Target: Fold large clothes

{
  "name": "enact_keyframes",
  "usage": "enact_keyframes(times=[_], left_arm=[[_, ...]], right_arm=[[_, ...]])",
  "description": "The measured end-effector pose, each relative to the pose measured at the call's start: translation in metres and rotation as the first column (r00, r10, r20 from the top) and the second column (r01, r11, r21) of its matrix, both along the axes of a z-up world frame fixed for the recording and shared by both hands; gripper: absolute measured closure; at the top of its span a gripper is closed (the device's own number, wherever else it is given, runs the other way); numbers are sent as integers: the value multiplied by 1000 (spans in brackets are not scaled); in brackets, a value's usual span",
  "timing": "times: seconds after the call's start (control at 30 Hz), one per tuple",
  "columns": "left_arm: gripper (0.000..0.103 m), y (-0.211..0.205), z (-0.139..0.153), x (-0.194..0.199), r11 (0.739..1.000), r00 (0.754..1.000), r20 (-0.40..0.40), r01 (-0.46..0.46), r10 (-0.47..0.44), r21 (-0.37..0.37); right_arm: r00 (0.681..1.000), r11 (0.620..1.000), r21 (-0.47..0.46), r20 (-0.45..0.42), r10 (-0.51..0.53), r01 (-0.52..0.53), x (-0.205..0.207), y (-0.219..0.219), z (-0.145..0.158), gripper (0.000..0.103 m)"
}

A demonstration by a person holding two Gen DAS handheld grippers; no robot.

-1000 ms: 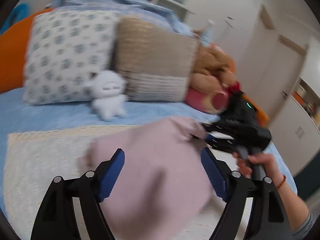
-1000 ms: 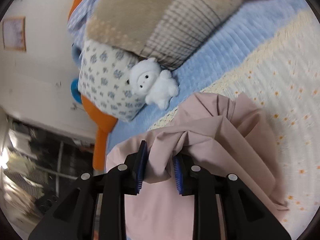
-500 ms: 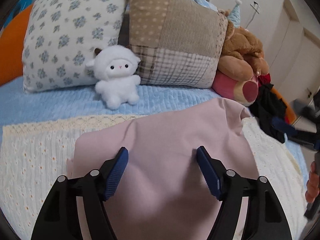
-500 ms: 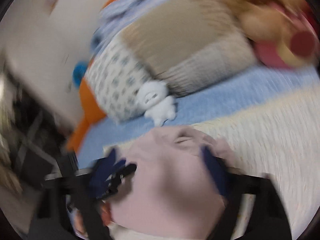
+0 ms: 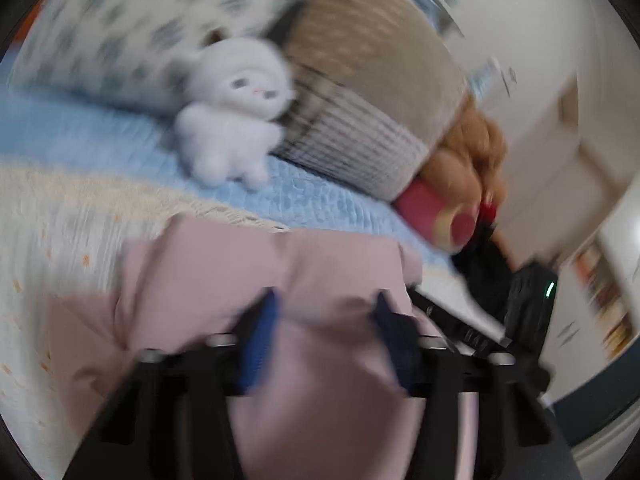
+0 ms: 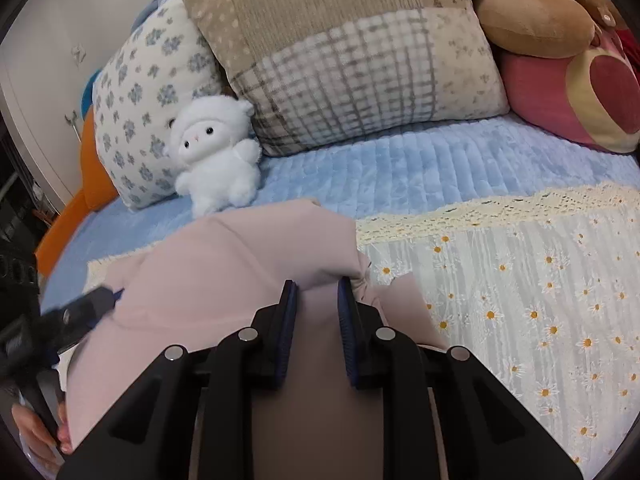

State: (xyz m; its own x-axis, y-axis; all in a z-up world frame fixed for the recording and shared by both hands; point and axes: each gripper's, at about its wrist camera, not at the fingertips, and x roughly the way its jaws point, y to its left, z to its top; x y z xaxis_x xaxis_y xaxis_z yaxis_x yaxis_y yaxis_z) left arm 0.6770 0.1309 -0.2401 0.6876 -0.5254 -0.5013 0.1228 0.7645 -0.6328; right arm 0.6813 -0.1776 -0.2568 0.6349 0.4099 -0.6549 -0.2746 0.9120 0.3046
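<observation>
Pink garment [image 6: 248,264] bunched on the daisy-print bedspread [image 6: 540,292] of a bed, at 6 o'clock from a white plush lamb [image 6: 216,160] and patchwork pillow [image 6: 360,68]. Right tongs [image 6: 316,296] closing, blue pads pinching a fold of the cloth. Left tongs [image 5: 324,312] at 9 o'clock, blurred, also closing with cloth between the pads; firm grip impossible to tell.

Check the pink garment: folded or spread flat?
Not flat: pink garment is bunched, with a fold between the right gripper's closing jaws.
</observation>
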Motion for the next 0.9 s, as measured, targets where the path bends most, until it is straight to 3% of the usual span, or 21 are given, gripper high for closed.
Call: enact_keyframes(times=[0.03,0.1,0.13,0.2,0.23,0.27,0.3,0.33,0.4,0.43,0.5,0.57,0.63,0.73,0.8,0.9], left_arm=[[94,12,-13,-1,998,999,-28,-25,23,-63],[95,26,-31,-3,984,999,-48,-16,7,-175],[95,26,-30,-6,988,998,-58,-12,3,-157],[95,11,-4,-15,999,996,-89,-28,29,17],[87,4,9,-20,996,994,-99,-33,41,80],[74,-3,26,-28,990,992,-113,-34,50,138],[32,-7,38,-35,985,992,-114,-34,54,171],[10,-13,63,-53,967,994,-83,-48,70,250],[9,-14,94,-83,942,995,-25,-87,100,326],[7,-15,114,-102,933,994,-4,-98,106,346],[3,-12,134,-133,940,991,4,-126,131,316],[3,-11,140,-163,975,994,-33,-97,105,202],[3,-17,130,-180,990,994,-82,-64,75,123],[3,-30,91,-190,999,982,-185,-31,37,35],[3,-37,47,-188,998,956,-293,-44,26,-54],[4,-38,2,-178,992,927,-372,-84,45,-89]], right_arm=[[1000,1000,-23,6,2,-2,-1,3,-1,82],[1000,997,-82,19,8,-7,-4,9,2,82],[999,991,-136,39,16,-10,-8,15,5,81],[998,978,-208,54,24,-13,-16,22,14,76],[999,977,-212,38,32,-23,-22,20,23,71],[999,980,-193,17,44,-40,-28,14,30,42],[998,985,-161,-9,54,-55,-36,5,39,3],[997,990,-122,-26,70,-73,-48,-6,49,10],[995,995,-50,-46,86,-88,-70,-27,66,10],[992,994,33,-69,102,-100,-88,-45,76,10],[983,977,188,-130,126,-101,-113,-72,83,5],[954,926,369,-241,177,-79,-139,-98,79,5],[925,894,446,-321,204,-42,-155,-112,67,4],[894,870,491,-405,192,35,-164,-126,39,4],[872,834,541,-454,180,109,-162,-134,15,4],[834,778,594,-522,179,205,-152,-137,-22,4]])
